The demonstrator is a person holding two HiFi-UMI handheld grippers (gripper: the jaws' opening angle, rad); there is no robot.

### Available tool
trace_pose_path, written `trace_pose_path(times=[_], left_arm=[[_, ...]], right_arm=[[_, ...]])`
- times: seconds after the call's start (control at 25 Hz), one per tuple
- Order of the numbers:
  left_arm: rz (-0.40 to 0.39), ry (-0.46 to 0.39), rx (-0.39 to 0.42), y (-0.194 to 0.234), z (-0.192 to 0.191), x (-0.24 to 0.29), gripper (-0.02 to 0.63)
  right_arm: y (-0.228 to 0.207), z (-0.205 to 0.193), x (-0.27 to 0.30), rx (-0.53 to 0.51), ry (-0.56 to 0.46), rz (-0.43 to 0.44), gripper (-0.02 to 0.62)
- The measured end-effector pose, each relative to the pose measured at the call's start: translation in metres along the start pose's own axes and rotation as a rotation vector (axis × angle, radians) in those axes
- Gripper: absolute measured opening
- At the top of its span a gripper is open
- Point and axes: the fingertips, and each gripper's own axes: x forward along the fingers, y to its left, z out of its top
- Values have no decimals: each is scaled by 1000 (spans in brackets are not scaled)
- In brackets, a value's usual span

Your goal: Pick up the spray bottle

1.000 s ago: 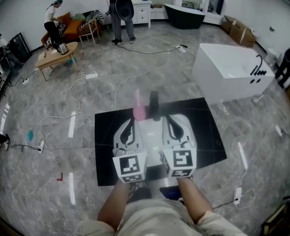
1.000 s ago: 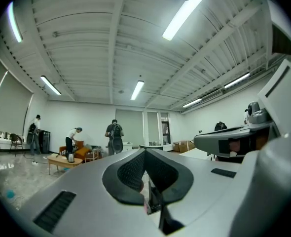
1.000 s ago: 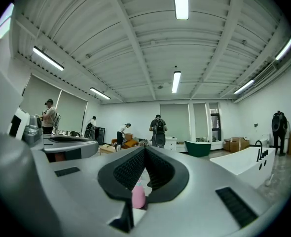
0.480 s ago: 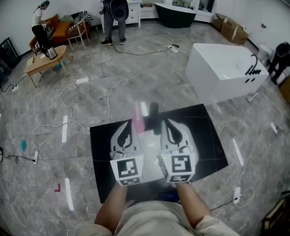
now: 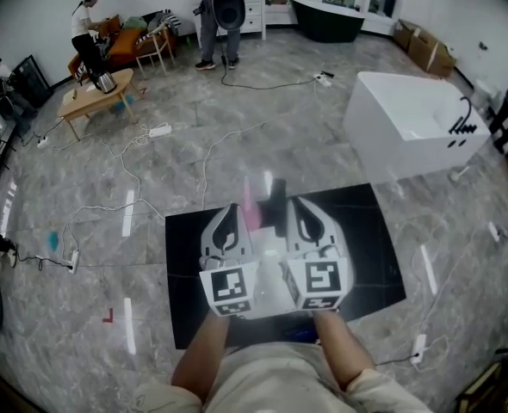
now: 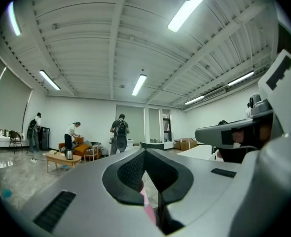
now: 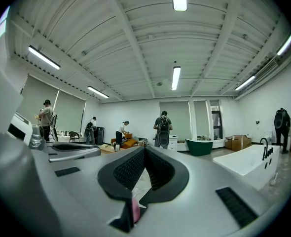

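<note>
spray bottle (image 5: 251, 212) | pink, pale top | upright, blurred | on black mat (image 5: 185, 317)

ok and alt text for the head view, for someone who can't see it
Seen from above, a person holds a left tool and right tool side by side over a black mat on a grey floor. A blurred pink spray bottle and a dark bottle sit just beyond their tips. A white bathtub sits at the right.

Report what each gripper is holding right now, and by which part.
Nothing is held. The left gripper and the right gripper are both shut with nothing between the jaws. The pink spray bottle stands just beyond their tips.
</note>
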Motion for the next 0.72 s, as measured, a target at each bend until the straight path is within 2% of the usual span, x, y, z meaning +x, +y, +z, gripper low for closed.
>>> trace_pose_path(times=[0.2, 0.52, 0.72], left_arm=[[25, 26, 28, -2, -10, 11, 2], [28, 94, 27, -3, -43, 33, 5], [28, 141, 37, -2, -68, 49, 37]], right_arm=[[-7, -2, 4, 9, 7, 5, 5], [-18, -10, 8, 13, 22, 0, 4], [-25, -14, 11, 14, 29, -24, 5]])
